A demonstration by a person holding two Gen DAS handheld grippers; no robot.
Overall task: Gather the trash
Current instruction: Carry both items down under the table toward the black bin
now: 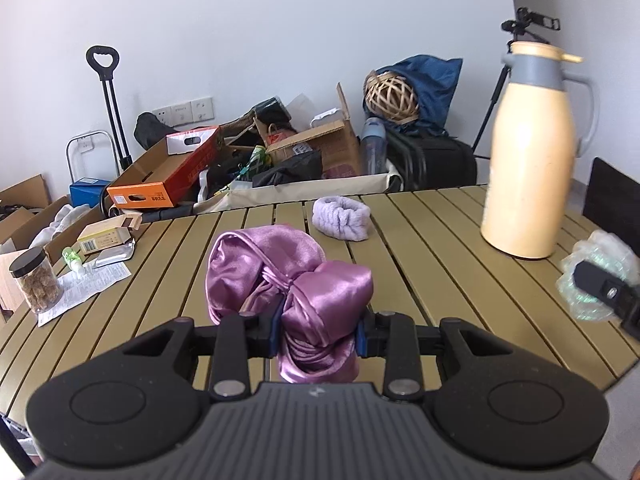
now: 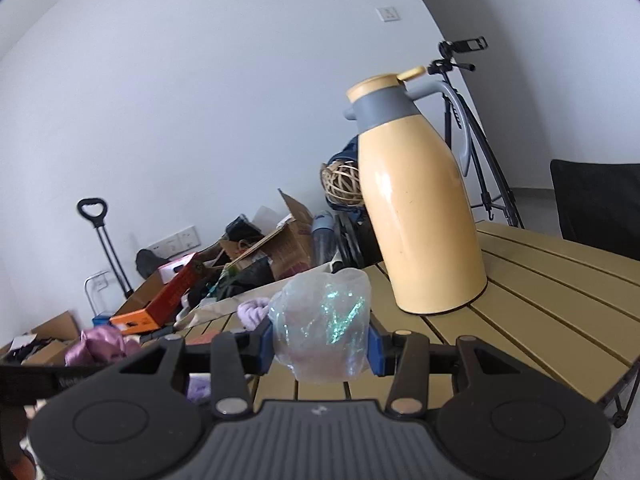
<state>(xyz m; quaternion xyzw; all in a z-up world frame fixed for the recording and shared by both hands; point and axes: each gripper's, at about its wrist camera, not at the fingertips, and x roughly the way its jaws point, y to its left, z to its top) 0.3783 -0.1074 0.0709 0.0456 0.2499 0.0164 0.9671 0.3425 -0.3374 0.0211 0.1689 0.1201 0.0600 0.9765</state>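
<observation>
the left gripper [image 1: 318, 336] is clamped on a bundle of purple satin cloth [image 1: 288, 280], which bulges well above and below the blue pads and is held clear of the slatted table [image 1: 432, 240]. the right gripper [image 2: 320, 350] squeezes a crumpled iridescent plastic bag [image 2: 322, 320] between its pads, also off the table, near the yellow thermos jug [image 2: 420, 216].

the satin looks slippery, and only a fold sits in the grip, so it could slide out if the hand swings fast. the plastic bag is soft and may creep free. the tall jug stands close beside the right hand, so a careless sweep could tip it. the lilac headband [image 1: 342, 218], glass jar [image 1: 36, 282] and paper slip [image 1: 86, 290] lie uncollected.
</observation>
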